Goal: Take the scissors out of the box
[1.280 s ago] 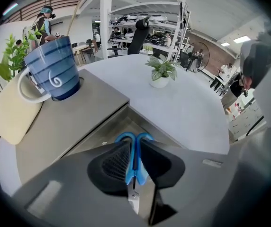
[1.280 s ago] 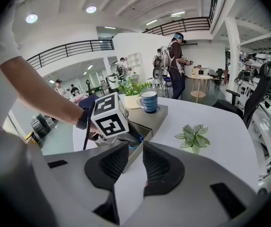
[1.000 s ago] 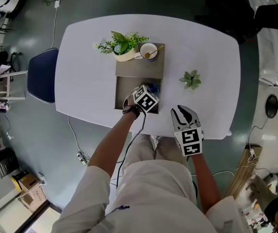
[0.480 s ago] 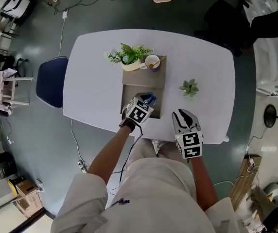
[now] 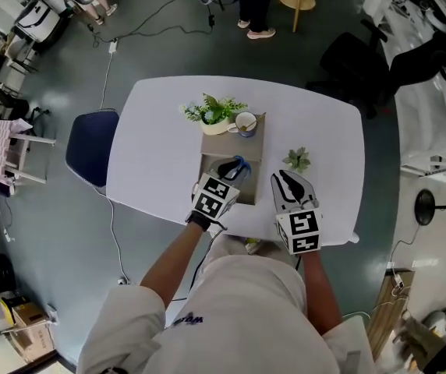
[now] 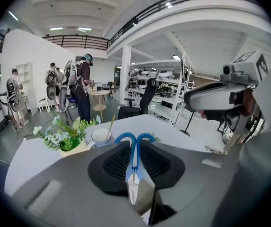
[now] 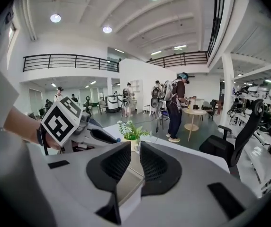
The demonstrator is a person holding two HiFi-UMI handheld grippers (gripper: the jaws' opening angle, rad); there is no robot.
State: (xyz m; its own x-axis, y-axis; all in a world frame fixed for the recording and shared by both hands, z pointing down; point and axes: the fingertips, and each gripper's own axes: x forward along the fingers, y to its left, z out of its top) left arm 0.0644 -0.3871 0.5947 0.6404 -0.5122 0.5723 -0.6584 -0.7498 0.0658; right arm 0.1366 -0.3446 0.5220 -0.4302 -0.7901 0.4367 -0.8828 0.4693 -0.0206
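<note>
**Item 1. Left gripper [image 6: 134, 150].** Jaws are drawn to a narrow slit and clamped on the scissors [image 6: 133, 174]. The pads pinch the blue shanks just short of the finger loops. The loops point away from the holder, and the steel blades run back toward the gripper body.

**Item 2. Scissors, location.** They sit in the left jaws, over the far half of the box [image 5: 248, 189]. They appear raised above its rim, though the head view cannot confirm how far.

**Item 3. Right gripper [image 7: 136, 150].** Its jaws have just been closing and stand almost together. A thin gap shows between the pads, with nothing in it.

**Item 4. Surroundings, reckoned from the box.**
- A grey panel [image 5: 221, 142] adjoins its far side and bears a potted plant [image 5: 215, 114] and a cup [image 5: 246, 123].
- A small plant [image 5: 296, 160] lies to its right.
- All of it rests on the white bench [image 5: 153, 154].

**Item 5. Hazards (judged).**
- The hold is a pinch on two slim shanks, so the scissors could pivot or slide out during a quick swing and drop back into the box or onto the bench.
- The blades face the holder, so a slip would send the points that way.
- The loops lead the travel, so carrying them forward could knock the cup or the potted plant.

**Item 6. Pose.**
- The left forearm reaches from the body to the box's near edge, with the gripper aimed away and tilted somewhat downward and its marker cube uppermost.
- The right hand holds its gripper right of the box, near the bench's front edge. It aims toward the small plant and touches nothing.
</note>
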